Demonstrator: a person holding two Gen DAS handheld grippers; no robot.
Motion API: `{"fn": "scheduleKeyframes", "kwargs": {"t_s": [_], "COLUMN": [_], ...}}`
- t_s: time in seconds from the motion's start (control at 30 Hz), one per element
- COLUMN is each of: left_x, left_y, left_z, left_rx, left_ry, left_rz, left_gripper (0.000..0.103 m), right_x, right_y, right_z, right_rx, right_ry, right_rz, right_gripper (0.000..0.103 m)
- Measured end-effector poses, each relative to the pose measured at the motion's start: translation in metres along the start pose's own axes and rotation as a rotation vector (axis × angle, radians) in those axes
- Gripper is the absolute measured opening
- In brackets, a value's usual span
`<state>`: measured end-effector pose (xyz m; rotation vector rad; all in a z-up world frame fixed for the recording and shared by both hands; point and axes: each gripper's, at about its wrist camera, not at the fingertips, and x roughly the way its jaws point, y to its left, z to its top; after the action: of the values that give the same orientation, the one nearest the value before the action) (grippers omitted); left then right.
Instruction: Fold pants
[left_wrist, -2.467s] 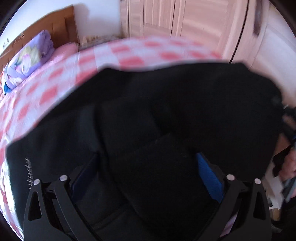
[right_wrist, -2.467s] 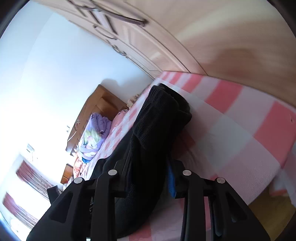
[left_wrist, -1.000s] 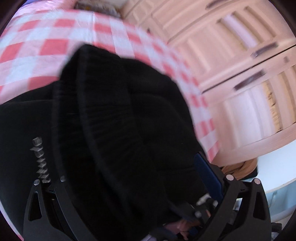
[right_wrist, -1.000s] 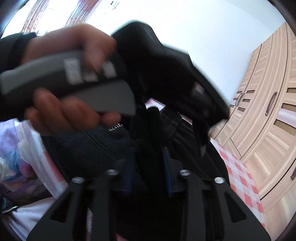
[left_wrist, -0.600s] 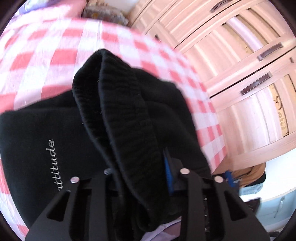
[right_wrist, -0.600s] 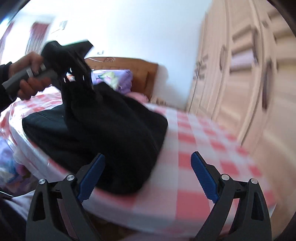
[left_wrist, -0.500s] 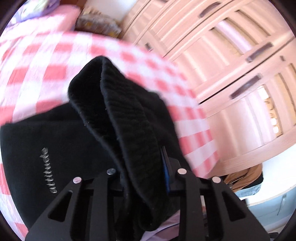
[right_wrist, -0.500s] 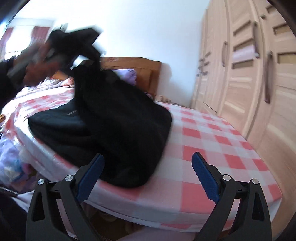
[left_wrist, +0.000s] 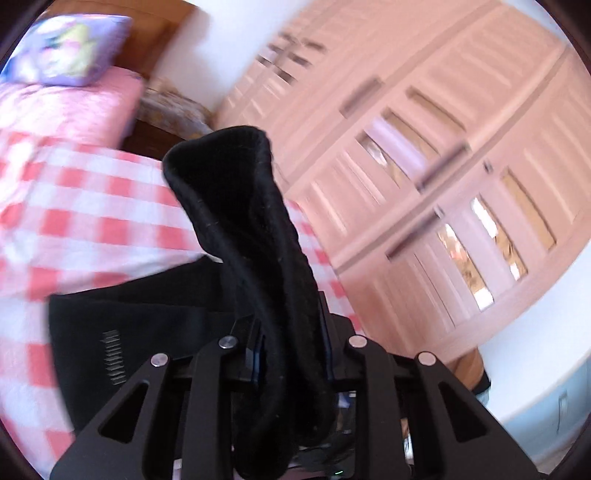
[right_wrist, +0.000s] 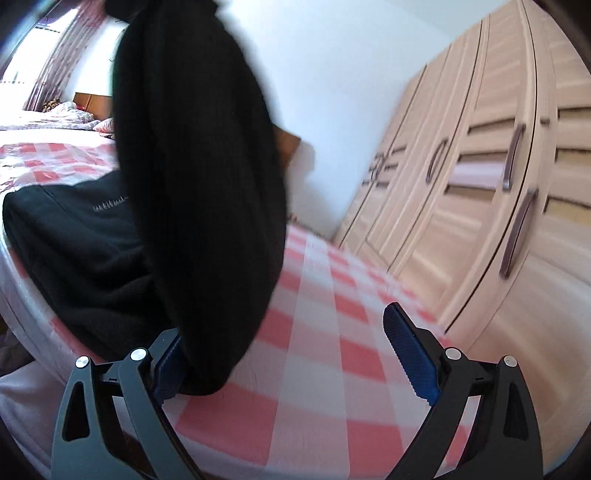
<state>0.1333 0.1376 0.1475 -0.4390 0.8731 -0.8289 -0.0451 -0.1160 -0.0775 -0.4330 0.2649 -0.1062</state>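
Pants (left_wrist: 255, 258) pinched in closing left gripper (left_wrist: 291, 343)

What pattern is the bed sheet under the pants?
Pink-red and white checks on the cotton bed sheet; it shows best in the right wrist view.

A fold of the pants (left_wrist: 255, 258) stands up between the left fingers (left_wrist: 255, 354), and the rest of the garment lies on the bed (left_wrist: 92, 221) to their left and below. A pillow (left_wrist: 70, 44) sits far ahead at the left, the wardrobe (left_wrist: 424, 166) to the right. A hanging fold covers the inner right finger (right_wrist: 166, 365); the outer finger stands apart over bare bed.
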Motion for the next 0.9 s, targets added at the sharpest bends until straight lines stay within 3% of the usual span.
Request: {"fn": "scheduleKeyframes", "kwargs": {"t_s": [0.1,0.2,0.23,0.27,0.3,0.33,0.47,0.57,0.63,0.7,0.77,0.8,0.83,0.9], "left_x": [-0.028,-0.012,0.003,0.008,0.004,0.000,0.001,-0.003,-0.001,0.002,-0.010,-0.020,-0.033,-0.055], "left_y": [0.072,0.162,0.192,0.206,0.214,0.213,0.193,0.190,0.191,0.195,0.195,0.196,0.192,0.179], "left_z": [-0.027,-0.079,-0.104,-0.117,-0.124,-0.125,-0.123,-0.126,-0.131,-0.128,-0.126,-0.125,-0.124,-0.122], "left_rx": [-0.133,-0.338,-0.406,-0.439,-0.444,-0.438,-0.380,-0.384,-0.382,-0.385,-0.371,-0.362,-0.365,-0.347], "left_ry": [-0.024,0.031,0.066,0.051,-0.005,-0.029,-0.023,-0.027,-0.038,-0.044,-0.081,-0.100,-0.123,-0.179], "left_rz": [0.035,0.063,0.050,0.011,-0.066,-0.089,-0.025,-0.031,-0.032,-0.036,0.019,0.052,0.126,0.328], "left_gripper": [0.023,0.023,0.023,0.023,0.023,0.023,0.023,0.024,0.028,0.034,0.064,0.070,0.085,0.090], "right_x": [0.011,0.022,0.021,0.021,0.020,0.021,0.025,0.025,0.020,0.010,-0.005,-0.017,-0.024,-0.017], "right_y": [0.004,0.010,0.010,0.007,0.008,0.008,0.004,0.003,-0.001,-0.015,-0.031,-0.044,-0.057,-0.081], "right_z": [-0.001,-0.009,-0.011,-0.011,-0.011,-0.011,-0.012,-0.012,-0.010,-0.009,-0.011,-0.010,-0.007,0.009], "right_rx": [0.003,-0.046,-0.043,-0.036,-0.035,-0.041,-0.045,-0.033,-0.012,0.039,0.109,0.158,0.219,0.315], "right_ry": [0.028,0.087,0.090,0.096,0.106,0.112,0.129,0.145,0.160,0.169,0.154,0.124,0.092,0.081], "right_rz": [0.009,0.005,0.009,0.021,0.030,0.029,0.020,0.034,0.084,0.200,0.380,0.483,0.550,0.653], "right_gripper": [0.092,0.092,0.092,0.092,0.092,0.092,0.092,0.092,0.092,0.092,0.092,0.092,0.092,0.092]}}
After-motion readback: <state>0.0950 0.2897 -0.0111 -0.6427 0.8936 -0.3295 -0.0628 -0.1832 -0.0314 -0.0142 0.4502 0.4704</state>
